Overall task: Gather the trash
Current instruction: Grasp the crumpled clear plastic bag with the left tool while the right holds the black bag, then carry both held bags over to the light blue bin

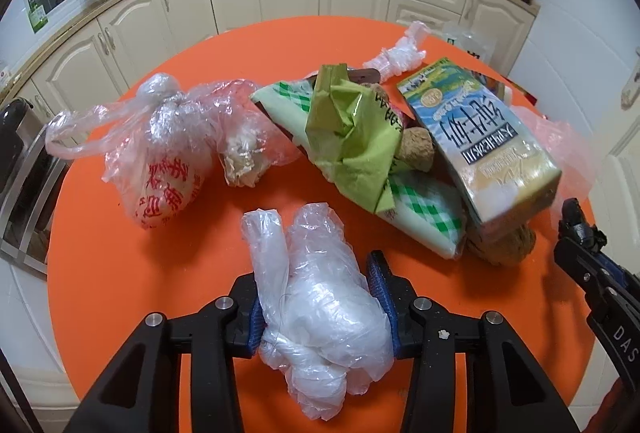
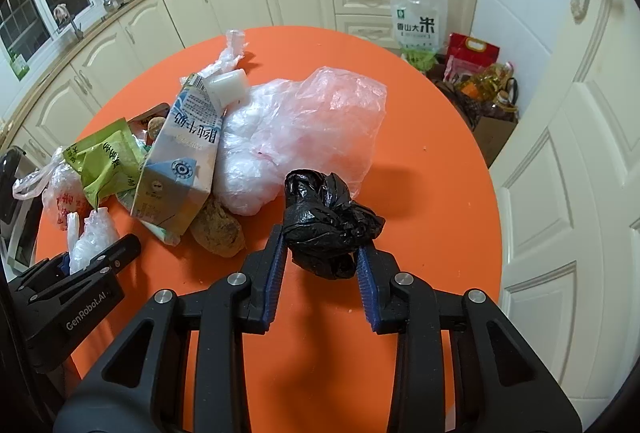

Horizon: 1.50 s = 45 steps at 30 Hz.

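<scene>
Fingers of left gripper clamped on crumpled clear plastic bag, above round orange table. Fingers of right gripper clamped on knotted black plastic bag. Ahead of both: blue-white milk carton, green crumpled wrapper, large translucent plastic bag.

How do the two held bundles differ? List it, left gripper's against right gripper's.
Colour: the clear plastic bag is see-through and whitish; the black bag is opaque and glossy.
Holder: the clear plastic bag sits in the left gripper, the black bag in the right gripper.
Shape: the clear plastic bag is elongated, the black bag a tight knotted wad.
Shared: both are crumpled plastic, pinched between blue pads above the orange table.
</scene>
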Available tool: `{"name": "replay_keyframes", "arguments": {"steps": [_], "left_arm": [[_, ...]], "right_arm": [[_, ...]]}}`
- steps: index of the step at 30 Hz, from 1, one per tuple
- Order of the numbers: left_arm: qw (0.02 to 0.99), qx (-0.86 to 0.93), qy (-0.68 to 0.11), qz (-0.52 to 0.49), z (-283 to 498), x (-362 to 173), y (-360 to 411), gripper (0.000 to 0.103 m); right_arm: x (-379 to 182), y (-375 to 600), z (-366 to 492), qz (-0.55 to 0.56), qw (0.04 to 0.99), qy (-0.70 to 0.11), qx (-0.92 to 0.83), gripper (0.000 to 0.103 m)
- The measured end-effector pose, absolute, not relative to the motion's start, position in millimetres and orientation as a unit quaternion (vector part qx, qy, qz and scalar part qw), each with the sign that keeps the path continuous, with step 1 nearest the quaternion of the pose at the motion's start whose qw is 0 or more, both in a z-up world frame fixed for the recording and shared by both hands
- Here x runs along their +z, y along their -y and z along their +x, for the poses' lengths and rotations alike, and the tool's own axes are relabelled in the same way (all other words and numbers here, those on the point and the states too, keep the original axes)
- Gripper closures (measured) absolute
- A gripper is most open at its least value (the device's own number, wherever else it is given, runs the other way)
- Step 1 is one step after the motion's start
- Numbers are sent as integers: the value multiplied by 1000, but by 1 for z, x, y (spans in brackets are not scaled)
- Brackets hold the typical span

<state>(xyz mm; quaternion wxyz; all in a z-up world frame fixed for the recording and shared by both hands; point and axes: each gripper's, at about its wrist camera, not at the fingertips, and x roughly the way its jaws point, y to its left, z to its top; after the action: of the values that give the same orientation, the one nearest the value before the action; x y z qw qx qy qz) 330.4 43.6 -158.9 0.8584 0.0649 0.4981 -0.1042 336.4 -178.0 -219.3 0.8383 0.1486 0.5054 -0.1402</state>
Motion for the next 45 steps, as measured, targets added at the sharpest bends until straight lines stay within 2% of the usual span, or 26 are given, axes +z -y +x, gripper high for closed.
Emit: {"name": "replay_keyframes", "arguments": {"steps": [15, 30, 45], "left_arm": [[882, -115, -454, 62, 267, -118, -69, 62], [916, -128, -378, 50, 205, -69, -83, 61], [914, -184, -355, 66, 149, -53, -32, 61]], "right_arm": [[-195, 155, 301, 160, 853, -480, -127, 72], [-138, 122, 258, 155, 891, -414, -100, 72], [-105, 157, 198, 166, 905, -364, -145, 72]]}}
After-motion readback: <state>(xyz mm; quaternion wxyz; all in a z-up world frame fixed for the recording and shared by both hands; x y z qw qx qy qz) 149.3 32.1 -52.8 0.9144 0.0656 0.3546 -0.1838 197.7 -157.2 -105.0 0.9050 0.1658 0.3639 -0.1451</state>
